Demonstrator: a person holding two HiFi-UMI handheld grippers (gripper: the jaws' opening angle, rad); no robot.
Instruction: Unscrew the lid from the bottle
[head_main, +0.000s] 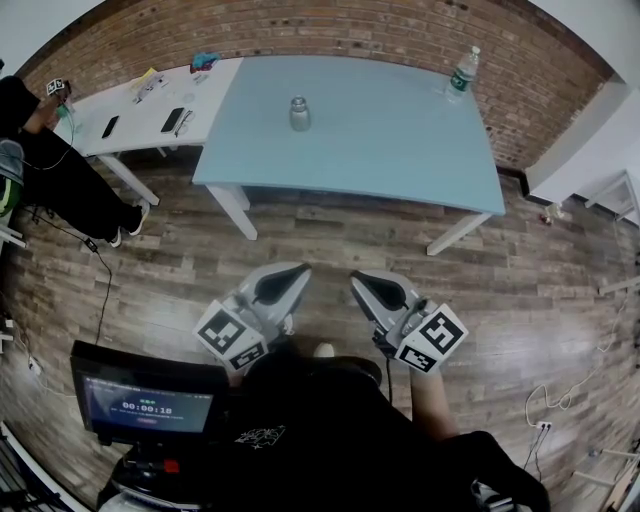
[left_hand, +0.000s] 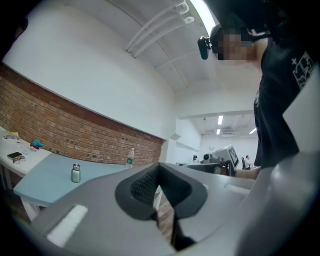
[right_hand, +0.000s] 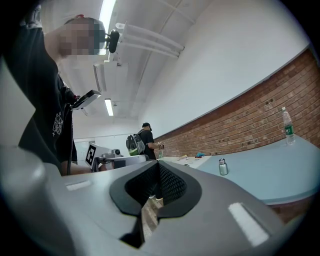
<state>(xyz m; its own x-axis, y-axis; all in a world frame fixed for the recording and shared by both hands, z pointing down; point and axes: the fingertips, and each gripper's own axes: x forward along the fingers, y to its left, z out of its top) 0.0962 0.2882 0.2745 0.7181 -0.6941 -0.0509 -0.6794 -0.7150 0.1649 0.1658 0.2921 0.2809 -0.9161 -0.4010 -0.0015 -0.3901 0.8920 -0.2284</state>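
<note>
The small silver metal bottle (head_main: 299, 113) stands upright mid pale-blue table (head_main: 400, 160), twelve o'clock, its lid (head_main: 299, 100) on. The left claw (head_main: 297, 270) and right claw (head_main: 360, 282), pinched together empty, wait well back, with nothing within reach to grip yet.

The left claw (head_main: 292, 274) and the right claw (head_main: 364, 283) are held side by side, apart, pointing level and forward. Their tips angle slightly toward each other, marker cubes at the rear. Each claw's jaws are pressed together, empty.
</note>
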